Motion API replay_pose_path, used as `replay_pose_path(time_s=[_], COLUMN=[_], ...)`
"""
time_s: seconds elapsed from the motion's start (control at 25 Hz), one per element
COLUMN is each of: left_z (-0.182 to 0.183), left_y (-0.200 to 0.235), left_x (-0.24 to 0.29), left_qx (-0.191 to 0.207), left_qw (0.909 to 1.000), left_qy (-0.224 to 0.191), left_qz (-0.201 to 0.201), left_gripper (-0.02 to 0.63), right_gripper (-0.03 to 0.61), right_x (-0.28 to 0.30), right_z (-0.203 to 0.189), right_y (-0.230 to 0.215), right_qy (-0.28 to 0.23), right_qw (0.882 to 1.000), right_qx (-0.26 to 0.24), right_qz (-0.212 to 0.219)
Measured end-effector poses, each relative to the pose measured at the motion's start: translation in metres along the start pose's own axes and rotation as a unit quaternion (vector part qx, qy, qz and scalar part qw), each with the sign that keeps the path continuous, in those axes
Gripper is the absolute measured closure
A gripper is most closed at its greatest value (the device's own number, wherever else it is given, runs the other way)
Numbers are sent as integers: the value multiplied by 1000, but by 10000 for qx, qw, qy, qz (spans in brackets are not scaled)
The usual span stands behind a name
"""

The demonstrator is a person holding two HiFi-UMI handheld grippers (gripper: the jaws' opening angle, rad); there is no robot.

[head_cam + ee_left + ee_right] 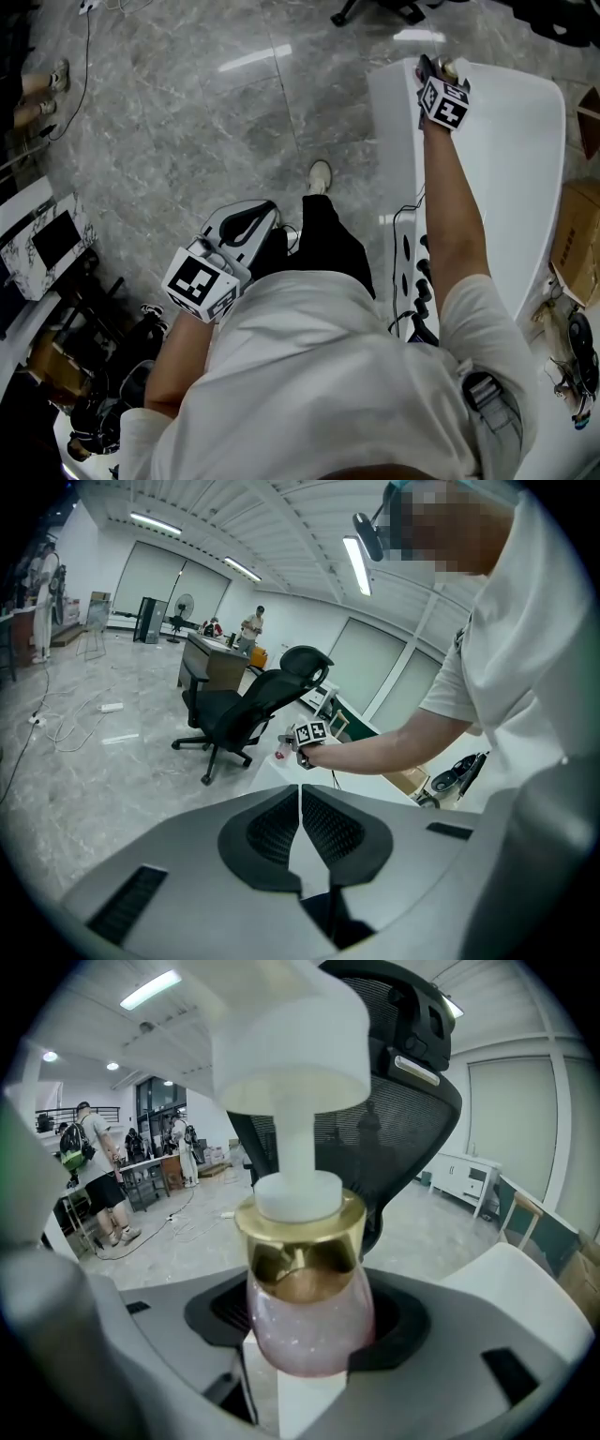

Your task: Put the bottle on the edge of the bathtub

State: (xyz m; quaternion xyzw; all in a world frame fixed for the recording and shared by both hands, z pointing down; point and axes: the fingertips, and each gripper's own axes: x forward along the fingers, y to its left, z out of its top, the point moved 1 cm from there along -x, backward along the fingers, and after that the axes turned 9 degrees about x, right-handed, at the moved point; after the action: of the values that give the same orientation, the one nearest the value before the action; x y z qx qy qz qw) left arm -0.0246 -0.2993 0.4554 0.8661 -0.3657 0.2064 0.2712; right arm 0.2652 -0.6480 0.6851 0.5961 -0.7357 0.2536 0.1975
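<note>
Two grippers, one loaded zone. Right gripper [302,1340] is out at the far end of the bathtub's left rim [392,141], with the bottle [309,1307] standing between its jaws. The jaws are spread wide; the pads flank the pink body and, as far as I can judge, aren't squeezing it. White rim surface shows right under the bottle base, so it reads as seated on the edge. Placement looks essentially done.

Left gripper [300,808] is near the person's hip, jaws closed pad to pad, nothing in them.

Handling notes, my estimate:
- Body is round, smooth and clear, full of pink glittery liquid. Expect moderate weight and a slippery, rigid surface. Could be glass; treat as breakable.
- Tall pump head [291,1035] on a thin stem above the gold collar [300,1241] makes it top-heavy, so it tips easily on a narrow rim.
- If a re-grip is needed: take the body at its widest, below the collar. Not the stem or pump head, since those flex or depress.
- Back out straight along the jaws; a sideways nudge could push it off the rim.

Office chair [412,1082] sits beyond, clear of the work.
</note>
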Motion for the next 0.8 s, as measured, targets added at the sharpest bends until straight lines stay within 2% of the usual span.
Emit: replay_pose_path(time_s=[0.12, 0.32, 0.64, 0.8], left_z=[0, -1, -4, -11], left_y=[0, -1, -11, -21], left_x=[-3, -13, -38, -49], left_qx=[13, 89, 390, 604], left_qw=[10000, 9999, 9982, 9965], left_qy=[-17, -111, -281, -348], left_qz=[-32, -94, -362, -464], left_gripper=[589, 589, 589, 589], right_gripper=[266, 256, 260, 296], right_x=[-5, -24, -77, -116], right_z=[-4, -9, -7, -19], right_y=[-2, -4, 4, 14], right_qy=[54, 74, -56, -94], right_qw=[10000, 9998, 9994, 9996], right_qx=[67, 143, 231, 188], right_qz=[-44, -128, -264, -195])
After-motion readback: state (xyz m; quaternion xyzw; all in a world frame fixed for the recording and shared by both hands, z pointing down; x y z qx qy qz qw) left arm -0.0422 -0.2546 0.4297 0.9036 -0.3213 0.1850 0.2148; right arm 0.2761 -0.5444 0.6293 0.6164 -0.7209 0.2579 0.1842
